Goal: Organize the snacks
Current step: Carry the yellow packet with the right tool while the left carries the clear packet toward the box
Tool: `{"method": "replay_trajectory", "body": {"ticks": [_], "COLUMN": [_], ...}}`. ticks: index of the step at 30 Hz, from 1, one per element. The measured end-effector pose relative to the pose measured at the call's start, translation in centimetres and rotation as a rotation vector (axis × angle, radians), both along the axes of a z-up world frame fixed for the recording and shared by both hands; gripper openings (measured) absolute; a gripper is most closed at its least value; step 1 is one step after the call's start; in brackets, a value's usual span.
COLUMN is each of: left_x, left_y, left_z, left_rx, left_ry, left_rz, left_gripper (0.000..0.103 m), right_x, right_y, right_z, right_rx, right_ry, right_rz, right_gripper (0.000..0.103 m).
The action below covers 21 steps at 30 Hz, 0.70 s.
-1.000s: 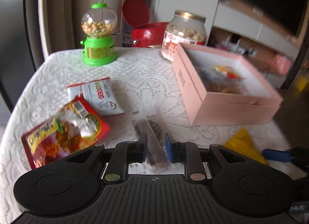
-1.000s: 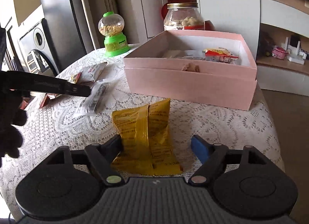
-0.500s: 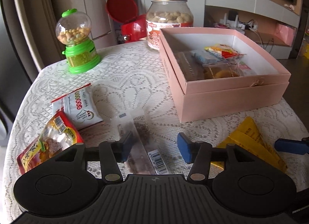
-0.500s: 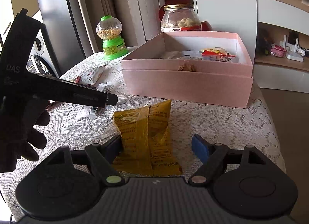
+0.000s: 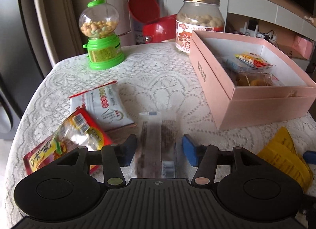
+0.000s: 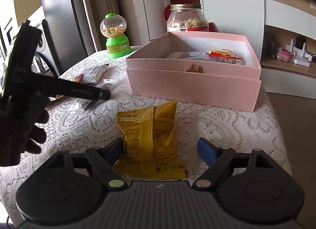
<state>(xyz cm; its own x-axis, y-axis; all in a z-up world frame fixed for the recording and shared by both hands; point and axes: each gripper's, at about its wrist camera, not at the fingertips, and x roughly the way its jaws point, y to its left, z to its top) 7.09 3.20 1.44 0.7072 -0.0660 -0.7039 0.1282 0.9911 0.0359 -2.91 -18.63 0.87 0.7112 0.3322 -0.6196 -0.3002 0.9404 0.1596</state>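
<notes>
A clear packet of dark snack sticks (image 5: pixel 158 142) lies on the lace tablecloth between the open fingers of my left gripper (image 5: pixel 159 149). A yellow snack packet (image 6: pixel 152 140) lies between the open fingers of my right gripper (image 6: pixel 161 150); it also shows in the left wrist view (image 5: pixel 284 156). The open pink box (image 5: pixel 254 106) holds several snack packets and shows in the right wrist view (image 6: pixel 193 89) too. A white packet (image 5: pixel 106 106) and a red packet (image 5: pixel 67 140) lie at the left.
A green candy dispenser (image 5: pixel 100 35) and a glass jar of snacks (image 5: pixel 199 23) stand at the back of the table. A red bin (image 5: pixel 158 25) stands behind the table. The left gripper's body (image 6: pixel 29 83) fills the left of the right wrist view.
My left gripper was closer together on the clear packet a second ago and has opened wide around it; its view has swung about. My right gripper has stayed open over the yellow packet.
</notes>
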Motion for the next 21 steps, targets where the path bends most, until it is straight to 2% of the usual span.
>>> {"method": "replay_trajectory", "body": {"ticks": [2, 5, 10, 12, 16, 21], "left_x": [0.3, -0.1, -3.9, -6.5, -10.6, -12.3], "left_y": [-0.1, 0.3, 1.6, 1.8, 2.1, 1.1], "left_z": [0.0, 0.0, 0.1, 0.0, 0.1, -0.1], "left_rx": [-0.01, -0.035, -0.145, -0.148, -0.173, -0.136], "left_ry": [0.004, 0.002, -0.008, -0.012, -0.016, -0.03], "left_rz": [-0.001, -0.015, -0.079, -0.117, -0.147, -0.173], "left_gripper": [0.056, 0.047, 0.043, 0.043, 0.043, 0.048], "right_x": [0.0, 0.0, 0.1, 0.3, 0.6, 0.8], "right_y": [0.0, 0.0, -0.2, -0.1, 0.7, 2.2], "right_z": [0.0, 0.0, 0.1, 0.1, 0.1, 0.2], "right_rx": [0.002, 0.001, 0.016, 0.005, -0.033, -0.113], "right_ry": [0.0, 0.0, 0.012, 0.022, 0.047, 0.06], "right_rz": [0.0, 0.0, 0.024, 0.047, 0.103, 0.1], "right_gripper": [0.083, 0.083, 0.089, 0.091, 0.103, 0.102]}}
